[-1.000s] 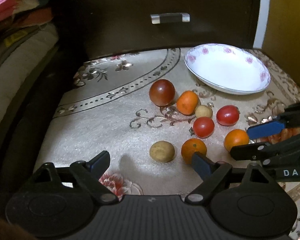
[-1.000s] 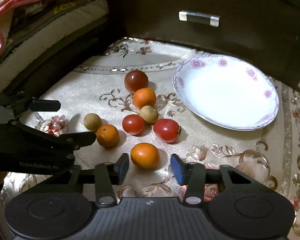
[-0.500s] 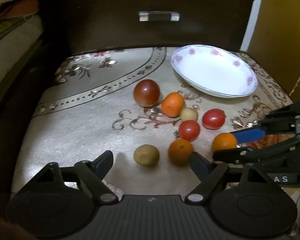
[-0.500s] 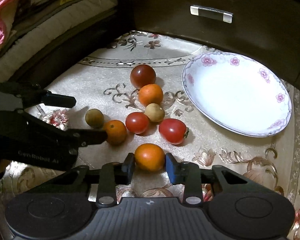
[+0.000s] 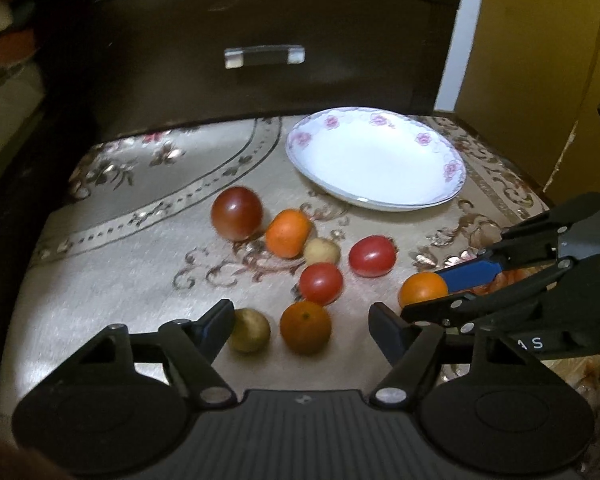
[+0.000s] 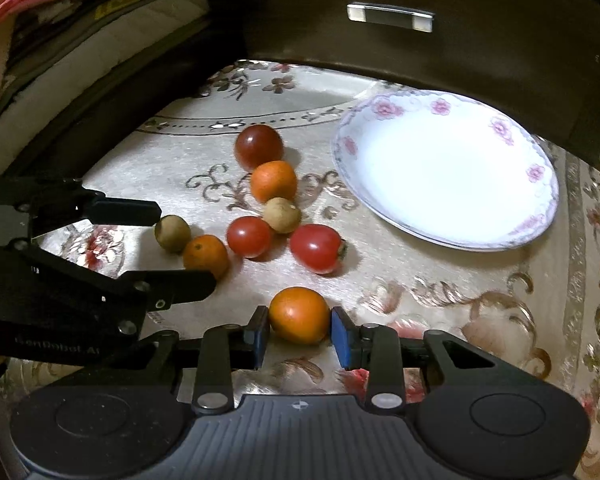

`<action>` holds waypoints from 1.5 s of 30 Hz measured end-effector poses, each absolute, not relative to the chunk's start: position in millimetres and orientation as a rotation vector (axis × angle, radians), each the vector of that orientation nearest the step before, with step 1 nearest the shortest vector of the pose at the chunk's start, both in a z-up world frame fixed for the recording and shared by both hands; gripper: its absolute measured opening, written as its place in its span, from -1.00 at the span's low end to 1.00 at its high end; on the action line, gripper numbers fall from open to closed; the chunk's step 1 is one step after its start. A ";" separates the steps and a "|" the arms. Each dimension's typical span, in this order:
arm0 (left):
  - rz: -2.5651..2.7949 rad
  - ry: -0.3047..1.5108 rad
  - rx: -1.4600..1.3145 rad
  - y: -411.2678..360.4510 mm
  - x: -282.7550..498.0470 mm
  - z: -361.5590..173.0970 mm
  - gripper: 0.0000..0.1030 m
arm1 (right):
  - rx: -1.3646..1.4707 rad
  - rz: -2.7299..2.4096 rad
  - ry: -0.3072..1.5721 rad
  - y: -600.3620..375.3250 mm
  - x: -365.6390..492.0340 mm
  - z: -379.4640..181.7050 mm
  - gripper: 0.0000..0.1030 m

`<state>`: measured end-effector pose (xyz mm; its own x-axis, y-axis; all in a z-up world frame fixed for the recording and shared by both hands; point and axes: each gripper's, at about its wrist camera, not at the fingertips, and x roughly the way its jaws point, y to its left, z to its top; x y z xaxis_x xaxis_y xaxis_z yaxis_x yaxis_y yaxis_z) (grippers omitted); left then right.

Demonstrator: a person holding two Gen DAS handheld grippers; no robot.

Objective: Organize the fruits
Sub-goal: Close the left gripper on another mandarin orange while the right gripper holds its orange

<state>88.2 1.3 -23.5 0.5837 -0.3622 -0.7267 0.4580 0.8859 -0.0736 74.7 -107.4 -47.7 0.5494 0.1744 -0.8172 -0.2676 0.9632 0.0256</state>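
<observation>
Your right gripper (image 6: 299, 335) had its blue pads against both sides of the nearest orange fruit (image 6: 299, 314), closed on it, though it still sat on the cloth just in front of the other fruit. Your left gripper (image 5: 302, 326) stood wide open and held nothing, its fingers straddling a brown fruit (image 5: 249, 329) and a darker orange one (image 5: 305, 326).

By my reading you were at the very start: the white plate (image 6: 540, 208) with pink flowers lay bare, well apart from the gripped fruit. Eight pieces were still off it. The rest made a loose cluster: two red tomatoes (image 6: 316, 248), a dark tomato (image 6: 259, 147), another orange fruit (image 6: 273, 181) and a second brown one (image 6: 282, 215).

Everything rested on a beige cloth (image 5: 112, 280) patterned with scrolls and flowers. Behind it stood a dark wooden drawer front (image 5: 260, 32) with a metal handle (image 5: 264, 56), folded bedding (image 6: 60, 32) at the left and a yellow panel (image 5: 532, 60) at the right.
</observation>
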 end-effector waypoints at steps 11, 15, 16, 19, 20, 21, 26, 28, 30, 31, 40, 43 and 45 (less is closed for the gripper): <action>-0.537 0.813 0.151 -6.1 90.5 -22.8 0.36 | -0.090 0.229 0.959 -114.8 72.7 -46.5 -0.42; -0.575 0.816 0.173 -12.3 85.3 -24.0 0.34 | -0.078 0.231 0.962 -115.9 74.0 -45.6 -0.42; -0.589 0.814 0.188 -15.3 82.9 -24.4 0.29 | -0.078 0.231 0.962 -115.8 73.8 -45.3 -0.42; -0.570 0.815 0.226 -18.8 82.6 -27.6 0.30 | -0.089 0.223 0.962 -115.7 73.0 -44.8 -0.42; -0.552 0.820 0.234 -18.3 84.6 -29.8 0.31 | -0.081 0.222 0.962 -116.3 73.1 -44.6 -0.42; -0.539 0.824 0.236 -17.4 86.7 -31.5 0.31 | -0.079 0.222 0.964 -116.7 72.9 -44.5 -0.42; -0.502 0.876 0.212 -13.7 97.7 -45.4 0.34 | -0.087 0.220 0.962 -114.7 71.9 -45.0 -0.42; -0.498 0.868 0.212 -15.0 98.3 -46.2 0.35 | -0.087 0.219 0.962 -115.3 72.4 -45.1 -0.42; -0.488 0.867 0.199 -14.7 100.3 -47.1 0.26 | -0.087 0.220 0.961 -115.3 72.1 -44.9 -0.42; -0.483 0.866 0.191 -13.7 100.5 -46.9 0.23 | -0.086 0.222 0.961 -115.4 72.2 -45.0 -0.42; -0.456 0.866 0.183 -15.8 98.9 -43.1 -0.12 | -0.084 0.227 0.959 -116.9 72.6 -45.8 -0.42; -0.473 0.874 0.178 -17.9 96.3 -42.2 -0.26 | -0.089 0.225 0.957 -116.2 72.7 -45.4 -0.42; -0.485 0.882 0.183 -20.0 94.6 -41.3 -0.28 | -0.083 0.225 0.958 -116.6 73.0 -45.3 -0.43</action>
<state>94.6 -20.0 -41.3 0.5362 -0.3309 -0.7765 0.4788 0.8769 -0.0431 73.0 -116.6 -45.3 0.5542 0.1540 -0.8180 -0.2269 0.9735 0.0295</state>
